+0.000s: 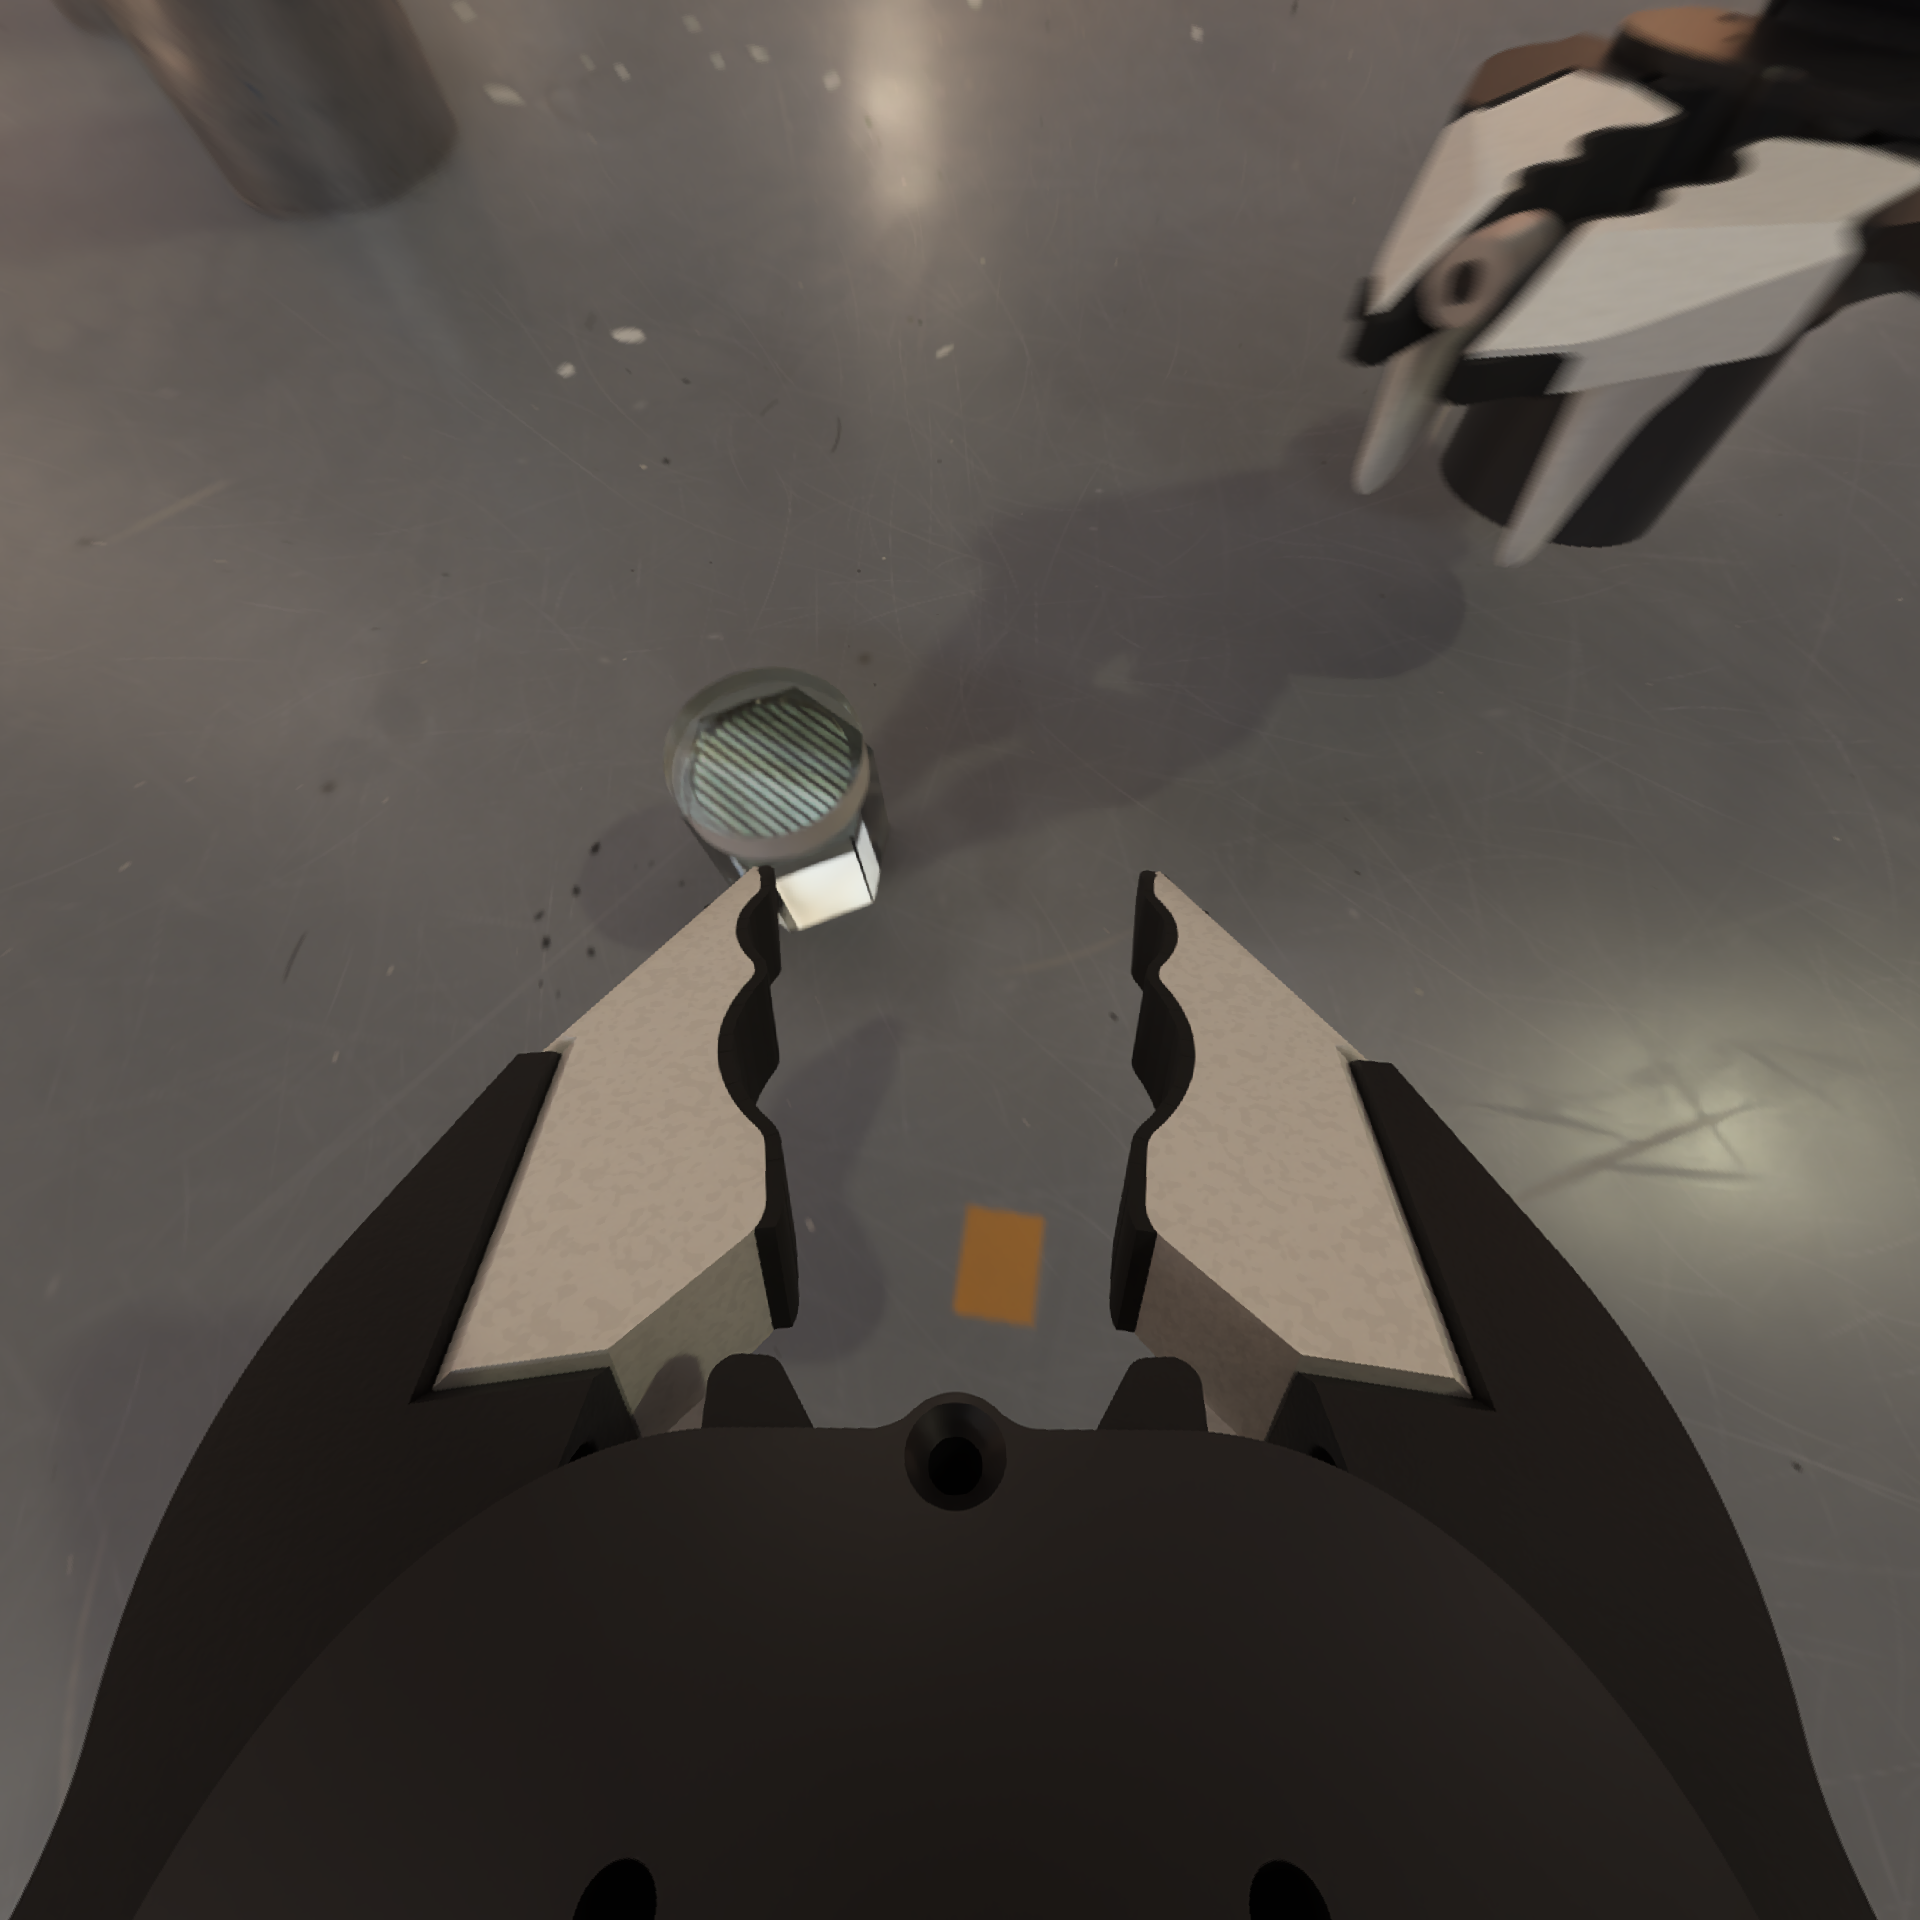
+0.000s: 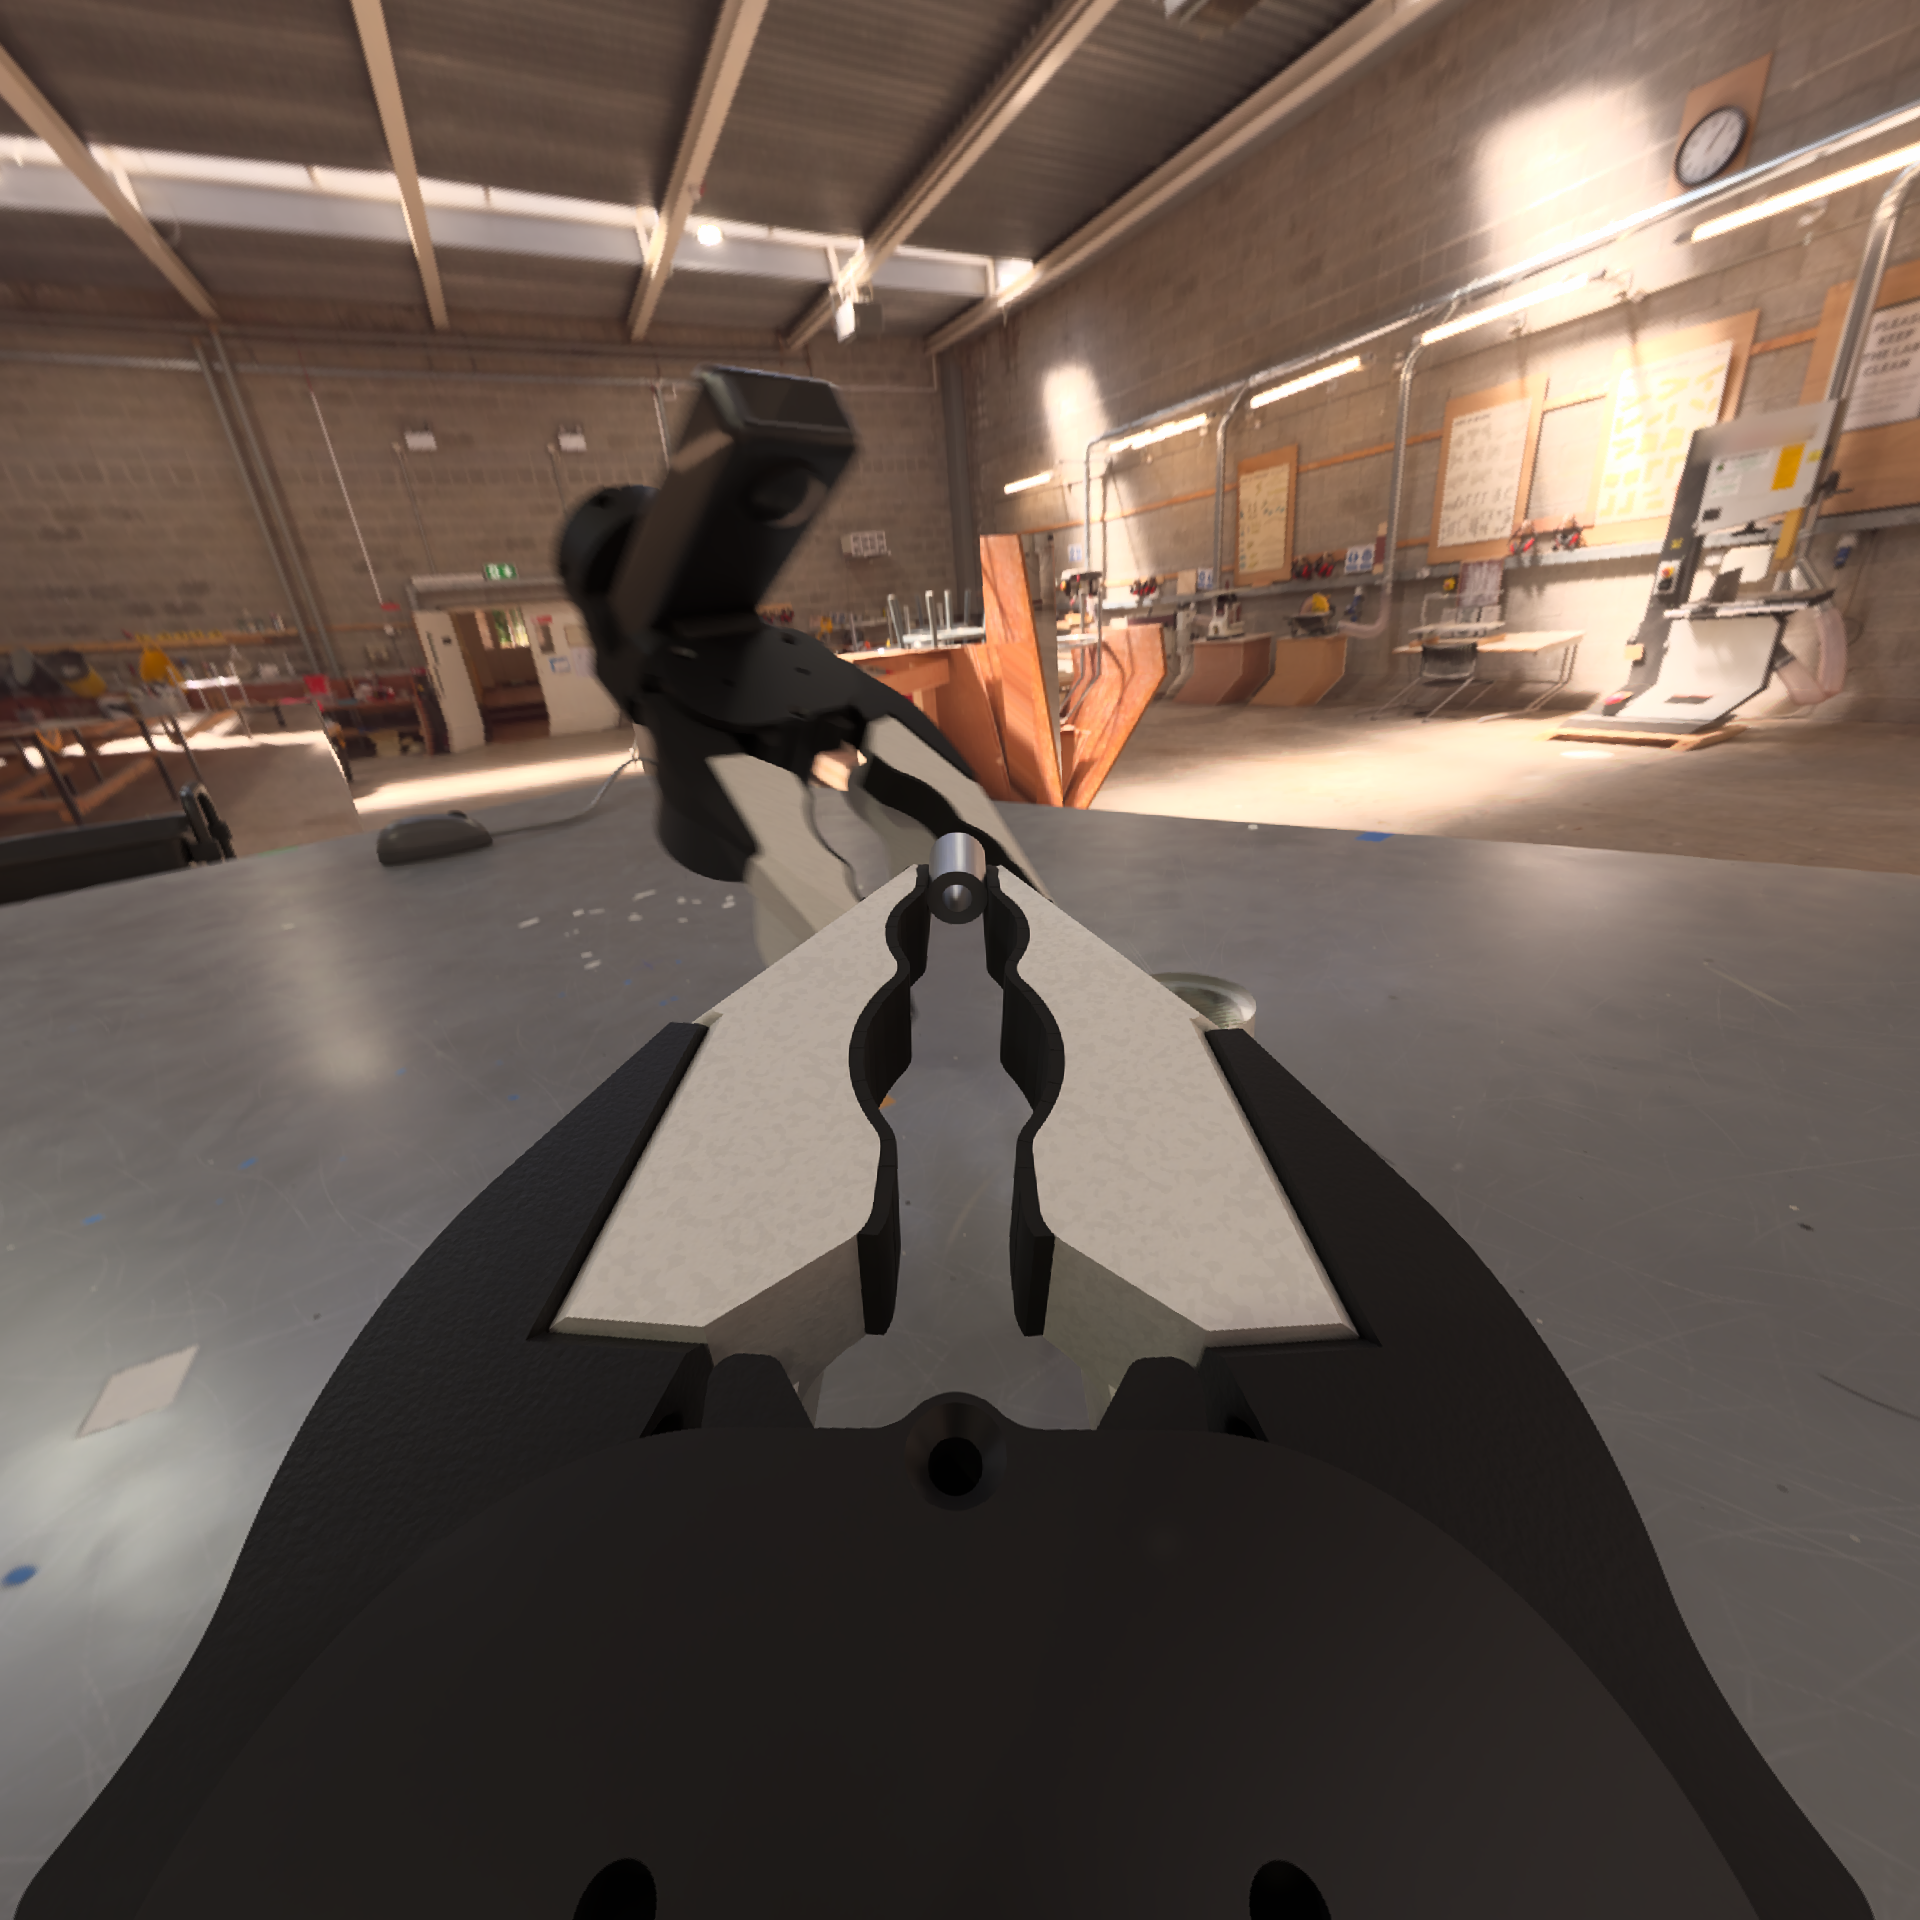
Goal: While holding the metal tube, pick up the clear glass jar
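Note:
The clear glass jar point(image 1: 774, 774), round with a striped face, stands on the grey table point(image 1: 312, 623). My left gripper point(image 1: 956, 894) is open and empty above the table. Its left fingertip point(image 1: 753, 904) is just in front of the jar, which lies ahead and to the left of the gap. My right gripper point(image 2: 956, 896) is shut on the small metal tube point(image 2: 956, 883), held at the fingertips. In the left wrist view it point(image 1: 1449, 312) hovers at the far right with the tube point(image 1: 1467, 275) in it. The left gripper point(image 2: 748, 675) shows blurred beyond it.
A metal cylinder point(image 1: 301, 104) stands at the far left. A dark cylinder point(image 1: 1590, 468) stands under the right gripper. An orange patch point(image 1: 997, 1278) lies on the table. A round rim point(image 2: 1210, 1003) peeks out beside my right finger. A workshop hall lies beyond the table edge.

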`<act>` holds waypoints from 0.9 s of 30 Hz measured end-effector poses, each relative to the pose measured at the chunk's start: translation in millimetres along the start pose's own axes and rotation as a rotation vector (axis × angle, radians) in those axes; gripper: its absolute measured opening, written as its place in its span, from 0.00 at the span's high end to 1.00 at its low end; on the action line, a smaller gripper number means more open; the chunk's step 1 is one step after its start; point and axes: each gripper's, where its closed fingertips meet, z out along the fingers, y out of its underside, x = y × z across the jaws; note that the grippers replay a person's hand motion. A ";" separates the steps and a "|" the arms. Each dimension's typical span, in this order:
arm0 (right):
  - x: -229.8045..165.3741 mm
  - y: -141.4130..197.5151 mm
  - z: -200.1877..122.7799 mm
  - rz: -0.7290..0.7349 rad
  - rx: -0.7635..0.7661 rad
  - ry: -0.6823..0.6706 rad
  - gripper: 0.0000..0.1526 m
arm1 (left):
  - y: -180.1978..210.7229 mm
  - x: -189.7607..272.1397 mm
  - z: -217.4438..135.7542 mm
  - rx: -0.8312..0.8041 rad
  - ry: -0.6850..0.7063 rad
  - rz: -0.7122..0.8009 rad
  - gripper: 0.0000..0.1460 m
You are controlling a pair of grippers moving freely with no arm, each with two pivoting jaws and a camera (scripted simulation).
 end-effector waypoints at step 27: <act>7.2 -33.6 -16.8 -0.006 0.147 0.082 0.94 | 0.9 -30.8 70.3 -0.234 0.008 -0.032 0.64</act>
